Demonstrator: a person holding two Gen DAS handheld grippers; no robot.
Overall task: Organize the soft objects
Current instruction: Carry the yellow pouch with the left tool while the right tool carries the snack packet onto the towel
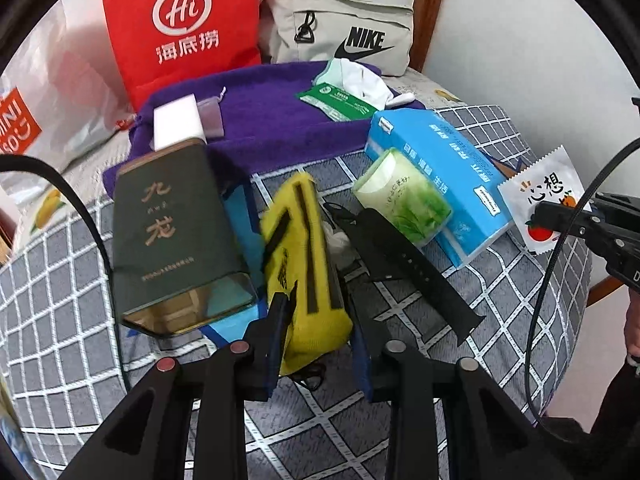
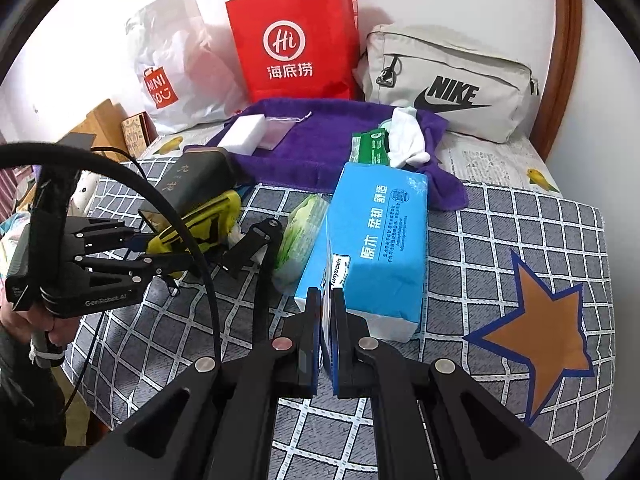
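Note:
A yellow sock with black stripes [image 1: 300, 240] hangs between the fingers of my left gripper [image 1: 316, 312], whose pads press on its lower end. It is held over the checked bedspread [image 1: 500, 292], beside a dark green box [image 1: 172, 232]. In the right wrist view the left gripper [image 2: 160, 248] holds the yellow sock [image 2: 212, 216] at the left. My right gripper [image 2: 328, 300] is shut on a white sachet with orange fruit pictures [image 1: 536, 184], seen edge-on between its own fingers. The right gripper [image 1: 540, 216] enters at the right edge of the left wrist view.
A blue tissue pack [image 2: 376, 240], a green tissue pack [image 2: 300, 232] and a black strap [image 1: 412, 268] lie mid-bed. Behind, a purple towel [image 2: 320, 148] bears a white sponge [image 2: 242, 132], a white sock [image 2: 406, 140] and a green packet [image 1: 336, 100]. A red bag [image 2: 292, 40] and a Nike bag [image 2: 448, 84] stand against the wall.

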